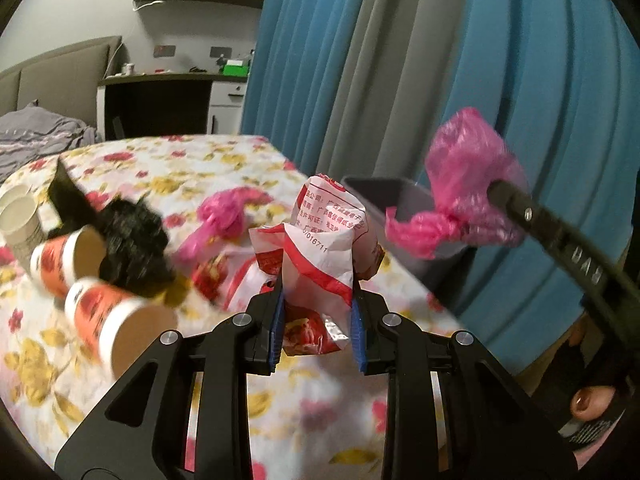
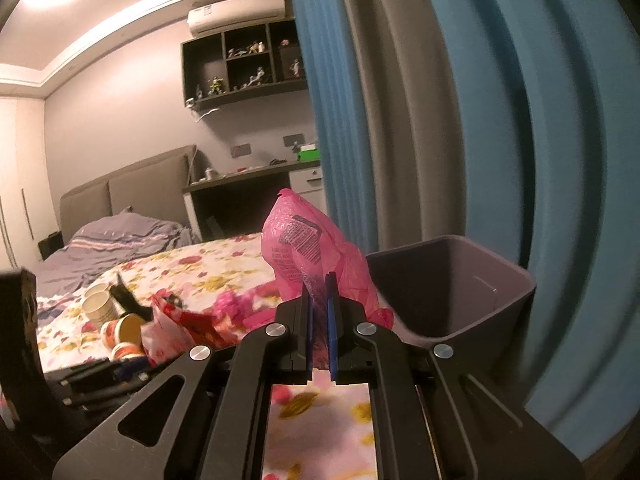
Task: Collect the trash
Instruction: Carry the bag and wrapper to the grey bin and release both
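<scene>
1. At the left edge of the floral tablecloth (image 1: 168, 168), two white paper cups (image 1: 18, 216) stand upright with open mouths; what they hold cannot be made out.
2. Just right of them, two orange-and-white paper cups (image 1: 100, 316) lie on their sides, mouths toward the camera, showing bare brown insides.
3. A crumpled black bag (image 1: 128, 240) rests against the tipped cups, touching the upper one.
4. Toward the middle of the surface lies a knotted pink bag (image 1: 224, 216), blurred, near the far side of a red-and-white wrapper on the cloth.
5. The left gripper (image 1: 318, 312) has its blue pads clamped narrowly on a crumpled red-and-white wrapper (image 1: 324, 240), lifted above the surface near its right edge.
6. The right gripper (image 2: 320, 312) has its jaws nearly closed, pinching a pink plastic bag (image 2: 304, 248) that stands up between the pads; in the left wrist view the same bag hangs in the air over the bin.
7. The grey bin (image 2: 460, 280) sits just beyond the right edge of the surface, against the blue curtain (image 2: 560, 160). Its mouth is open and upright; the visible inner walls are bare, the bottom is hidden.
8. The near part of the cloth, below both grippers, shows only the flower print.
</scene>
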The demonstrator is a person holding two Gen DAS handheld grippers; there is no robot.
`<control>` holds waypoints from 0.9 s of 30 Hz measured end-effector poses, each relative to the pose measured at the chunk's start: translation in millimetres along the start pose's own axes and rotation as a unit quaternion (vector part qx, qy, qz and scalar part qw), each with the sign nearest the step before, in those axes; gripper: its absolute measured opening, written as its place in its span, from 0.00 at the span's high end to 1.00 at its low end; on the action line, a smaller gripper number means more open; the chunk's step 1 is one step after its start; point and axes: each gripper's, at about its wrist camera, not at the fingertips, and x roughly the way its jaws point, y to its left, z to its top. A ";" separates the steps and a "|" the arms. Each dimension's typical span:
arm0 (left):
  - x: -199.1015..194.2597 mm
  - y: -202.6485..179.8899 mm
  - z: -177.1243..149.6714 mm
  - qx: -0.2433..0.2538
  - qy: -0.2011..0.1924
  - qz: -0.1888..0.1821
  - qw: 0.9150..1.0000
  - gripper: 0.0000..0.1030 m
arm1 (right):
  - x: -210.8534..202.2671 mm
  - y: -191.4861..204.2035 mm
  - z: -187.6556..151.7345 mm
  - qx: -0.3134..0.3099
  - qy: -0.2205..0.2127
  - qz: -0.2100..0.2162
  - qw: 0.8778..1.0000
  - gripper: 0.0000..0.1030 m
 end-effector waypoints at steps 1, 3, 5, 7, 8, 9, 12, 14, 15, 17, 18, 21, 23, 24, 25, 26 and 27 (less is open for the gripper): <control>2.9 -3.7 4.5 0.001 -0.002 -0.004 1.000 0.74 | 0.6 -5.3 2.0 0.001 -0.005 -0.006 1.000 0.94; 11.0 -13.9 16.8 0.007 -0.009 -0.015 1.000 0.74 | 3.2 -16.6 6.4 0.005 -0.012 -0.021 1.000 0.94; 22.9 -27.4 31.6 0.017 -0.017 -0.022 0.999 0.74 | 6.5 -26.4 9.5 0.008 -0.016 -0.031 0.999 0.94; 37.9 -41.2 47.2 0.021 -0.021 -0.034 0.999 0.74 | 10.5 -37.7 15.2 0.009 -0.023 -0.047 0.999 0.94; 43.2 -46.5 52.5 0.023 -0.023 -0.037 0.999 0.74 | 12.3 -42.2 17.4 0.009 -0.026 -0.052 0.998 0.94; 51.8 -53.8 60.3 0.026 -0.026 -0.043 0.998 0.74 | 14.9 -47.7 20.6 0.008 -0.031 -0.058 0.998 0.94; 73.1 -71.0 76.0 0.035 -0.034 -0.055 0.997 0.74 | 23.8 -60.1 30.1 -0.002 -0.043 -0.081 0.996 0.94; 86.7 -80.5 82.6 0.043 -0.036 -0.054 0.997 0.74 | 29.3 -68.5 34.5 -0.006 -0.050 -0.093 0.994 0.94; 93.3 -84.6 86.1 0.048 -0.036 -0.054 0.997 0.74 | 31.7 -71.9 35.7 -0.006 -0.052 -0.098 0.994 0.94; 111.4 -92.7 93.0 0.053 -0.032 -0.057 0.996 0.74 | 38.6 -81.4 38.9 -0.001 -0.053 -0.106 0.993 0.94; 118.0 -95.1 95.1 0.053 -0.030 -0.059 0.996 0.74 | 43.7 -87.7 40.4 0.002 -0.052 -0.110 0.993 0.94; 141.3 -102.8 98.6 0.055 -0.020 -0.063 0.996 0.74 | 54.8 -99.1 40.4 0.002 -0.047 -0.120 0.992 0.94; 156.6 -108.5 98.5 0.059 -0.013 -0.066 0.996 0.74 | 60.6 -102.3 39.7 0.002 -0.042 -0.123 0.991 0.94; 162.8 -110.5 98.9 0.061 -0.008 -0.067 0.996 0.74 | 64.3 -103.7 39.0 0.002 -0.040 -0.125 0.991 0.94; 170.0 -112.3 99.0 0.063 -0.004 -0.067 0.996 0.74 | 67.8 -105.1 38.2 0.002 -0.037 -0.127 0.991 0.94; 174.3 -114.3 99.5 0.064 -0.001 -0.065 0.996 0.74 | 70.4 -106.7 38.7 0.002 -0.035 -0.128 0.991 0.94; 177.2 -114.3 98.3 0.065 0.002 -0.065 0.996 0.74 | 74.0 -109.3 37.0 0.002 -0.031 -0.128 0.991 0.94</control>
